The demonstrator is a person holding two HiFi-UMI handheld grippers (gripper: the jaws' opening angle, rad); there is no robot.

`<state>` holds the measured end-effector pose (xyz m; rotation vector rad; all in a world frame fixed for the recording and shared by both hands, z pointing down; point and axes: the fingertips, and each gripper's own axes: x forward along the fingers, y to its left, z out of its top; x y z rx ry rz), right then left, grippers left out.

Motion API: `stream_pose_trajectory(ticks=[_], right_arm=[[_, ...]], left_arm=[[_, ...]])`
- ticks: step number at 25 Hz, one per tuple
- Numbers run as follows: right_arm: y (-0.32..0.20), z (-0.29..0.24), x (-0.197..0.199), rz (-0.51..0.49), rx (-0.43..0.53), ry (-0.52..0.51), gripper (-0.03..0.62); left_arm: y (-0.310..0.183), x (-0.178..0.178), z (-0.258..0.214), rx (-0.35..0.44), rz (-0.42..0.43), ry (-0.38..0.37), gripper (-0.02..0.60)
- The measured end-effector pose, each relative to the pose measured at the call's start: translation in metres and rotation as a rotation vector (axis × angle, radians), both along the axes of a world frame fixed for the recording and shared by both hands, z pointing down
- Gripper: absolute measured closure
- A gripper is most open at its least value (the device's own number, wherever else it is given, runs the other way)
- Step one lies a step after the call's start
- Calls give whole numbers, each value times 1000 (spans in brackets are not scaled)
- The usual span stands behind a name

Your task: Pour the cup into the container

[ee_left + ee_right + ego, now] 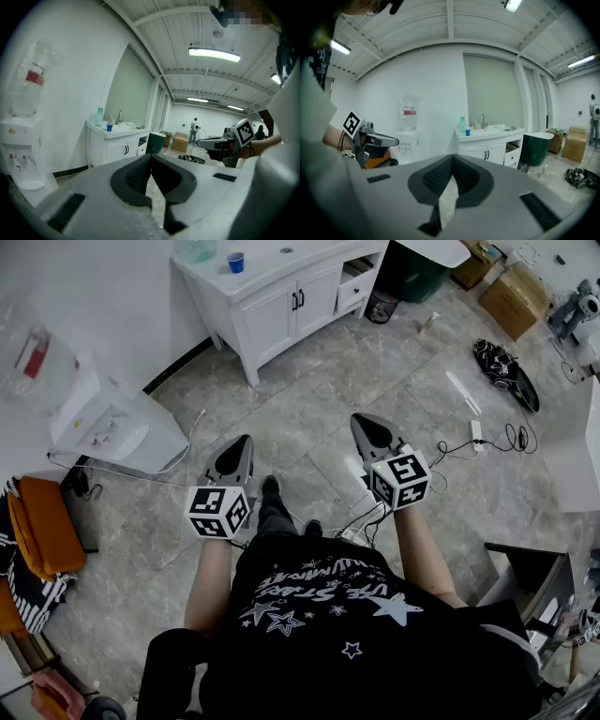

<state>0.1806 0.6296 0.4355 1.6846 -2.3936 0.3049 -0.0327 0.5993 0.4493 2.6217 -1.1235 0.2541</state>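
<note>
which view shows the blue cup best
The head view: the blue cup appears largest there, standing on the white cabinet. Both gripper views show it only as a tiny blue speck on that cabinet.

Bright, even indoor light from ceiling tube lamp [214, 55], mild glare around it. Soft shadows. Gripper views fisheye-warped, corners black, foreground below lamp blurry.

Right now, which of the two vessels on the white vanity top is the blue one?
The short cup is the blue one. The bottle beside it is taller, pale green and translucent.
</note>
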Motion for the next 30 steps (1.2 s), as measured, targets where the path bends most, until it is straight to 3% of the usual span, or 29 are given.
stream_pose_trajectory(ticks=[13, 20, 23, 28, 30], right_arm=[[-4, 13, 0, -24, -20, -32, 588], [-33, 10, -4, -16, -4, -126, 579], [-54, 8, -15, -40, -3, -140, 416], [-101, 9, -26, -47, -11, -102, 227], [-125, 8, -27, -36, -17, -99, 182]], left_arm=[[3, 2, 12, -47, -26, -33, 569], [-25, -4, 11, -42, -41, -27, 569], [-46, -9, 12, -47, -43, -20, 569], [-96, -17, 12, -47, -37, -6, 569], [-122, -20, 11, -43, -33, -3, 569]])
